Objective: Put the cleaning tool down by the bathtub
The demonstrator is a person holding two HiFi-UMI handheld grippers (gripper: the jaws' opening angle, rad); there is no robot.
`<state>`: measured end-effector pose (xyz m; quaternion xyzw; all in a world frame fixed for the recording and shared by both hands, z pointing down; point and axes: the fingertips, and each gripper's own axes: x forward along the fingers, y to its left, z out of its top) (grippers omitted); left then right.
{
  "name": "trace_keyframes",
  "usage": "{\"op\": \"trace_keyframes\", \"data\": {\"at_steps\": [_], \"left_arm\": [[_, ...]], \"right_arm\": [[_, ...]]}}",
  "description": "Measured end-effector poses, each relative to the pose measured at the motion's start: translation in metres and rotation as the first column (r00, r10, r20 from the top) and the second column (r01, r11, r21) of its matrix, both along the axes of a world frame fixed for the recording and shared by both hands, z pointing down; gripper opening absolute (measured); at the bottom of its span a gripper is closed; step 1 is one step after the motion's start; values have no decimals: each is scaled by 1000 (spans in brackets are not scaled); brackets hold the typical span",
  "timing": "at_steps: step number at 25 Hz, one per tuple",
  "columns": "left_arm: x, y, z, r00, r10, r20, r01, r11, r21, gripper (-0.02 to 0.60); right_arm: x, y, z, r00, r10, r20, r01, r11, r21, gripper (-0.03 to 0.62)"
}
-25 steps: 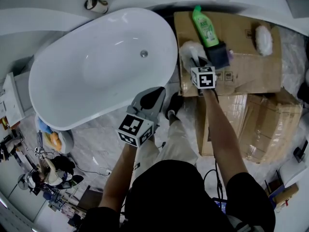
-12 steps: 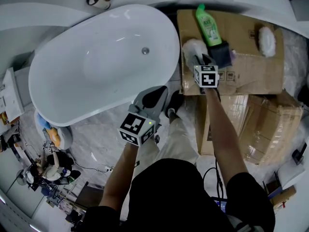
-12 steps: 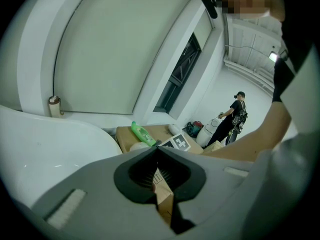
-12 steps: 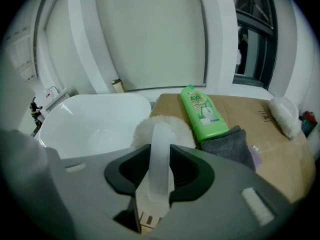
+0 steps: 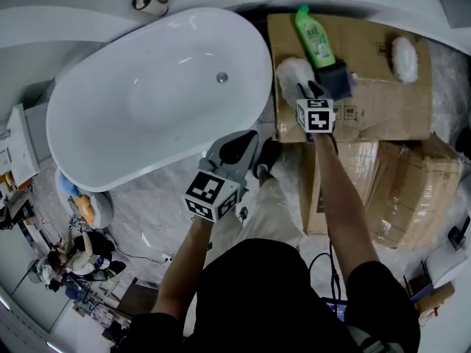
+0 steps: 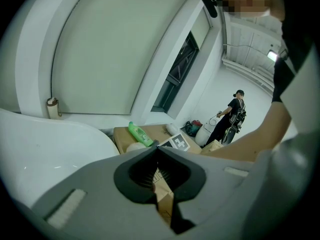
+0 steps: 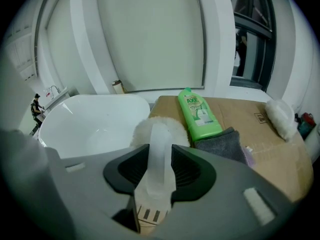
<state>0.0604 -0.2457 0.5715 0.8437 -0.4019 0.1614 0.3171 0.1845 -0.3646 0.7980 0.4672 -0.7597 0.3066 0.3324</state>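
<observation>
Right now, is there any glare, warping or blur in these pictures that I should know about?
Head view: fisheye bows the edges, and soft highlights sit on the bathtub. Left gripper view: dark round border, straight lines bent into curves, evenly lit. Right gripper view: same dark border; the green bottle is sharp, the brush handle close to the lens looks softer.

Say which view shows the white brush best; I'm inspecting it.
The right gripper view: the white brush fills the centre, handle and fluffy head both clear. The head view shows only its small head; the left gripper view, a sliver.
</observation>
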Motion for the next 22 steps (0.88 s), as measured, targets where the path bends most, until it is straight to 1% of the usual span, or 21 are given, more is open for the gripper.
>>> {"op": "trace_keyframes", "data": {"at_steps": [4, 9, 12, 17, 22], "left_arm": [[3, 6, -8, 1000, 14, 6, -14, 1000, 14, -2], [1, 17, -18, 1000, 15, 4, -15, 1000, 16, -2], [0, 25, -24, 1000, 20, -9, -19, 1000, 23, -2], [0, 39, -31, 999, 35, -24, -34, 999, 31, -2], [-3, 49, -40, 998, 49, -30, -48, 998, 51, -2]], "right_arm": [[-1, 4, -12, 1000, -5, 6, 5, 1000, 15, 118], [1, 10, -27, 1000, 14, 11, -14, 999, 40, 118], [3, 16, -39, 1000, 21, 8, -21, 998, 56, 118], [-1, 34, -57, 1000, 11, 6, -12, 997, 76, 118], [-1, 57, -74, 1000, 24, 0, -24, 996, 87, 118]]}}
